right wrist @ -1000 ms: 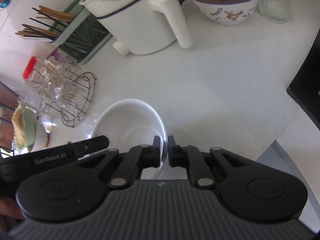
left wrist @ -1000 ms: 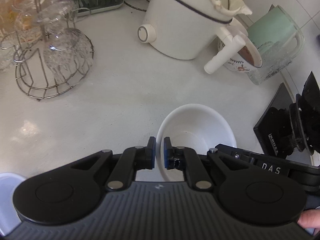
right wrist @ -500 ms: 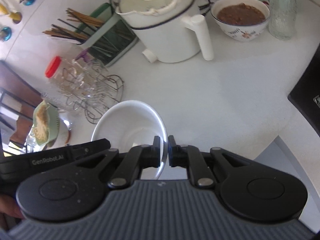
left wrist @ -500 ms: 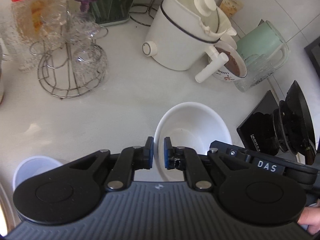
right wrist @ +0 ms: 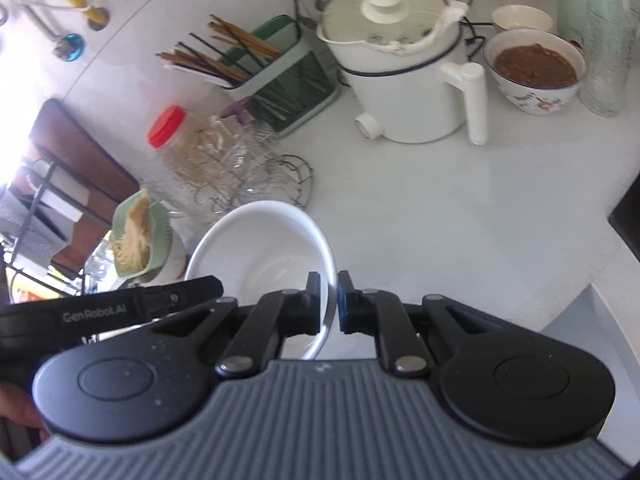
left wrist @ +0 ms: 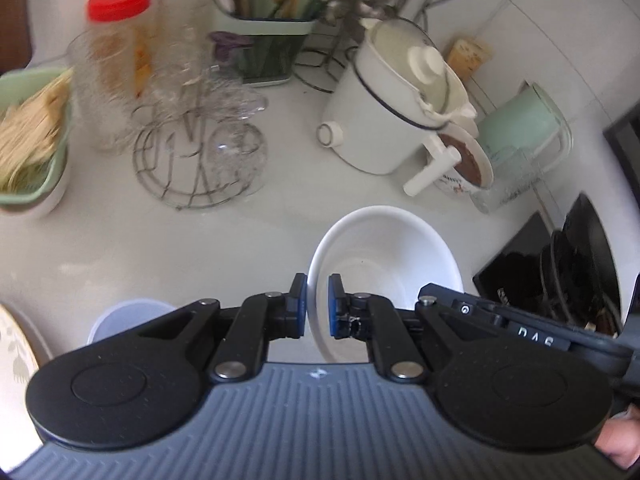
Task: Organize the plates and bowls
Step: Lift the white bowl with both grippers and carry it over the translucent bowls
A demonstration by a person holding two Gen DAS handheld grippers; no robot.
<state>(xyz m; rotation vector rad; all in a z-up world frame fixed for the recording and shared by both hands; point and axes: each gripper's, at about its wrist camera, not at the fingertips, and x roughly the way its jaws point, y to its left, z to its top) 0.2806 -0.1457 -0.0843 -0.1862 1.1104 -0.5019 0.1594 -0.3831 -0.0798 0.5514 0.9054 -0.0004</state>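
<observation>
White bowl (left wrist: pixel 384 256): it was pinched at opposite sides of its rim by both grippers and hung above the counter, empty and upright; against the frame a second earlier it stood higher over the counter, with far more of the back clutter in view.
Counter (left wrist: pixel 160 248): a white, glossy worktop, bare beneath the bowl, its back edge crowded against a white tiled wall.
White electric pot (left wrist: pixel 392 120): lidded, with a side handle; it had drawn farther off and smaller than in the earlier frame.
Wire glass rack (left wrist: pixel 200 160): it carried clear glasses, with a red-lidded jar (left wrist: pixel 118 60) just behind it.
Green colander (left wrist: pixel 32 140): holding pale noodles at the left edge, it had newly come into sight.
Patterned bowl (right wrist: pixel 536 72): filled with brown food, it stood beside the pot's handle.
Left gripper (left wrist: pixel 318 308): its blue pads were clamped almost together on the bowl's left rim.
Right gripper (right wrist: pixel 329 304): its fingers were likewise nearly closed on the right rim.
</observation>
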